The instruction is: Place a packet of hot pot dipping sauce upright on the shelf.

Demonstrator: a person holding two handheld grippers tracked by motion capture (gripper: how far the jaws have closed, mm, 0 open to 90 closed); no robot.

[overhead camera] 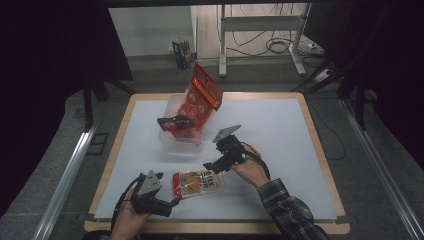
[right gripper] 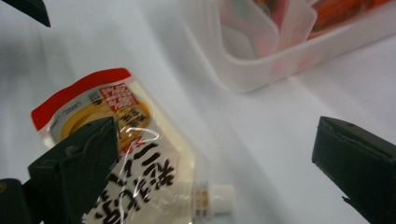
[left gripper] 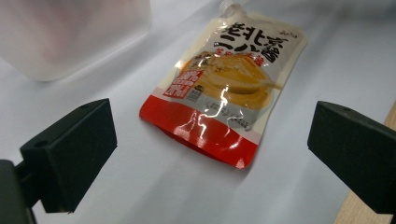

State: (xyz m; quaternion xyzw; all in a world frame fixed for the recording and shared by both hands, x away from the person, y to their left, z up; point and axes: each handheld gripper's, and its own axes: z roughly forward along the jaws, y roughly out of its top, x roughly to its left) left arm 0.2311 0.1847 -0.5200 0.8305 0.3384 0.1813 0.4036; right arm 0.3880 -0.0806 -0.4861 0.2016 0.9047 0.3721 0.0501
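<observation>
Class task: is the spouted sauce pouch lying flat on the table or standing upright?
Lying flat. The sauce pouch rests face up on the white table, its printed front showing and its cap pointing sideways.

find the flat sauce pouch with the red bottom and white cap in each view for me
High view: the flat glossy sauce pouch with the red bottom edge lies near the table's front edge, between the two grippers.
Left gripper view: centre, red end nearest the camera, cap at the top.
Right gripper view: lower left, partly behind the left finger, white cap pointing right.
Shared landmark: the clear plastic tub, beyond the pouch in every view.
</observation>
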